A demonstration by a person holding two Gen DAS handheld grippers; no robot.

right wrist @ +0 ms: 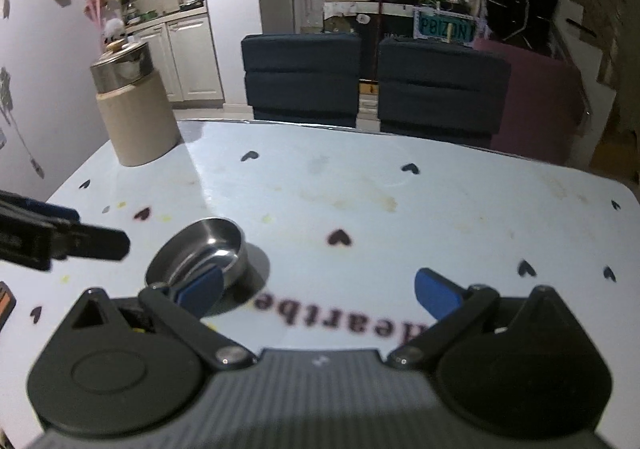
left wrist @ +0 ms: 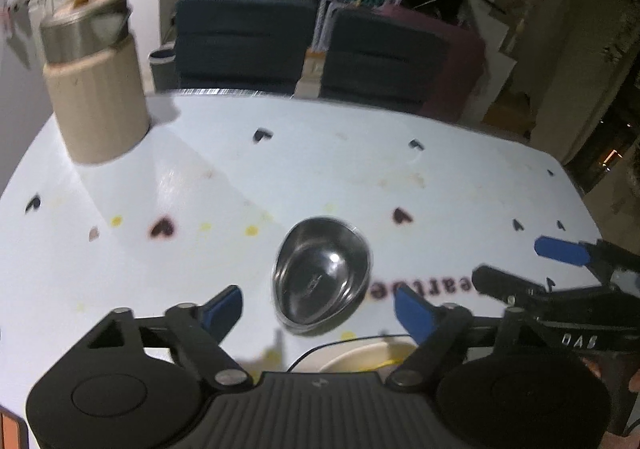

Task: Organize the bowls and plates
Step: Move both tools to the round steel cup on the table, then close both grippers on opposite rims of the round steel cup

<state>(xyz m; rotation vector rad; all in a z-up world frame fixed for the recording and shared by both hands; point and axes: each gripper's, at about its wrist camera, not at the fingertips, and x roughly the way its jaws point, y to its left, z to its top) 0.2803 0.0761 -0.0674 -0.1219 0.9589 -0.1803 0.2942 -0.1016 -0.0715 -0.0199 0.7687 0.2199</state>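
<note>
A small steel bowl (left wrist: 320, 275) sits upright on the white table (left wrist: 280, 169); it also shows in the right wrist view (right wrist: 200, 253). My left gripper (left wrist: 318, 309) is open, its blue pads either side of the bowl's near rim, just short of it. A cream plate or bowl rim (left wrist: 368, 355) peeks out right under the left gripper. My right gripper (right wrist: 320, 289) is open and empty, with the bowl just beyond its left pad (right wrist: 200, 291). The right gripper shows at the right of the left wrist view (left wrist: 520, 269).
A beige cylinder with a steel pot on top (left wrist: 94, 89) stands at the table's far left corner, also in the right wrist view (right wrist: 134, 109). Two dark chairs (right wrist: 372, 81) stand behind the far edge. The table bears heart prints and stains.
</note>
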